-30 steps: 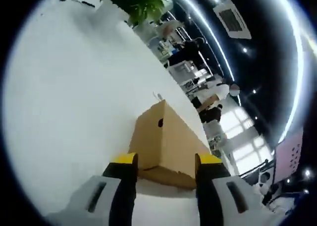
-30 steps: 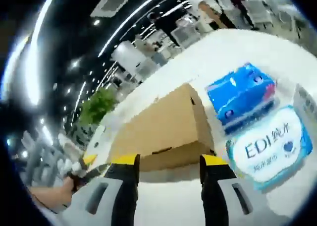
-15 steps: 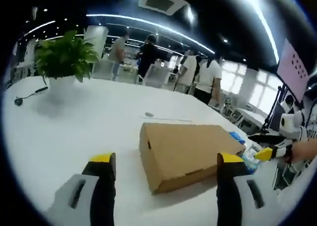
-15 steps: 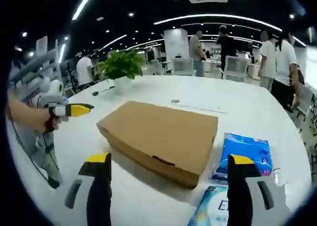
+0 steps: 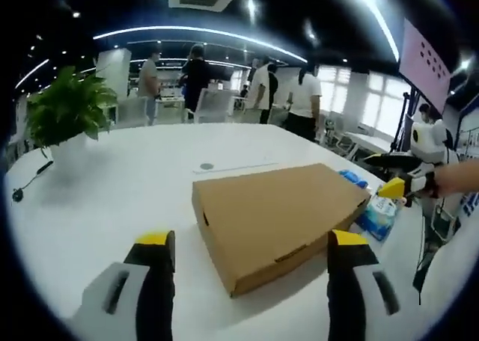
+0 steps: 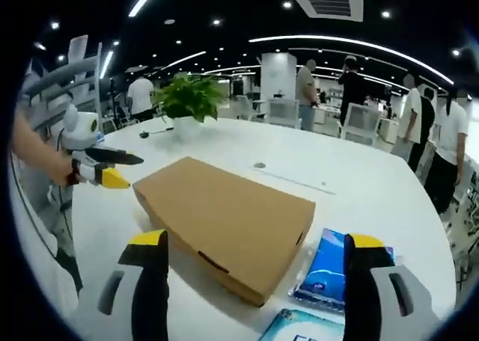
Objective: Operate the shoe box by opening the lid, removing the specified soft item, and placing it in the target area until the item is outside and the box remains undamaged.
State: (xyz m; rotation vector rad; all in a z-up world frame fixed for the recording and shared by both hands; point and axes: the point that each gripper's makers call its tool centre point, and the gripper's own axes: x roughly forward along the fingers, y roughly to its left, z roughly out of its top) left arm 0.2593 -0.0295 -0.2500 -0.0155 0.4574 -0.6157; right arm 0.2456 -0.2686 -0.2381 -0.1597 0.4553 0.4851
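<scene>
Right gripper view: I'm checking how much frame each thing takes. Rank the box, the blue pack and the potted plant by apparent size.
1. Box, clearly largest.
2. Blue pack and potted plant look alike in size; the plant stands farther off, so I won't rank them.

Your left tongs (image 5: 245, 260): two black jaws, yellow tips, grey housings with dark slots. Your right tongs (image 6: 254, 262): same build. Your forearms are bare.

Contents of closed shoe box (image 6: 224, 221) hidden
</scene>
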